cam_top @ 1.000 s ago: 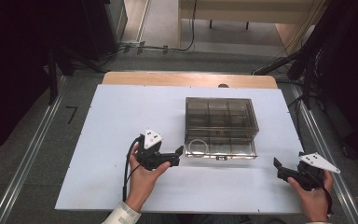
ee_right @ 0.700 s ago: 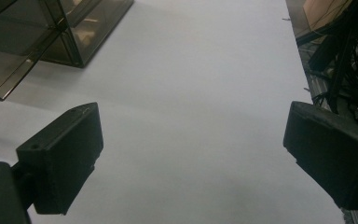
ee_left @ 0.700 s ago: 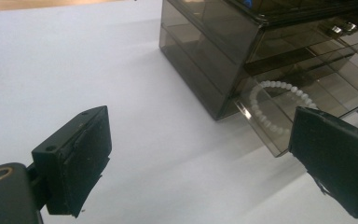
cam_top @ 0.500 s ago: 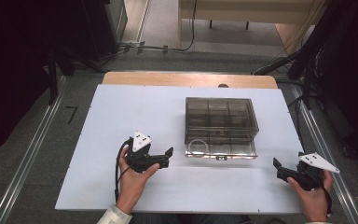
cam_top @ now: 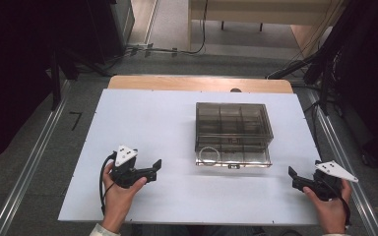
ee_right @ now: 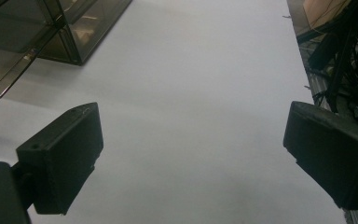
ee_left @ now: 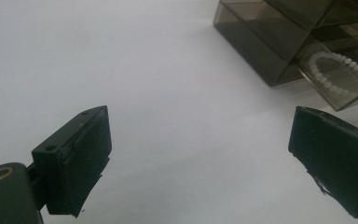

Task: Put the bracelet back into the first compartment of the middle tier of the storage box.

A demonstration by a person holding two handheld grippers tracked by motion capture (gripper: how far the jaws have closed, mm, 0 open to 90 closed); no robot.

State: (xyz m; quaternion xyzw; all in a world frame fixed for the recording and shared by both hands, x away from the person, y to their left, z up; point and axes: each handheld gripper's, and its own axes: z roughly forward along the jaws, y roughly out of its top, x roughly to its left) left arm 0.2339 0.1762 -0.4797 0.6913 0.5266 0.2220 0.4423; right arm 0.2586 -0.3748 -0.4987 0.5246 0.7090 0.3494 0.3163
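A smoky see-through box [cam_top: 233, 127] with several compartments stands right of the table's middle. Its front drawer [cam_top: 234, 156] is pulled out, and a white bead bracelet [cam_top: 207, 154] lies at its left end. My left gripper [cam_top: 155, 167] is held low over the table, left of the drawer and well apart from it, open and empty. In the left gripper view its jaws [ee_left: 200, 135] stand wide, with the bracelet [ee_left: 340, 70] in the drawer far ahead at the upper right. My right gripper [cam_top: 294, 178] hovers near the front right corner, open, and its own view [ee_right: 191, 130] has bare table between the jaws.
The white table [cam_top: 152, 118] has free room on the left and along the front. A wooden strip [cam_top: 197, 83] runs along its far edge. Metal rails [cam_top: 24, 172] flank both sides. Dark stands and cables [cam_top: 334, 73] crowd the right.
My left gripper has drawn back to the left and toward the front edge, away from the drawer. The right gripper has stayed put.
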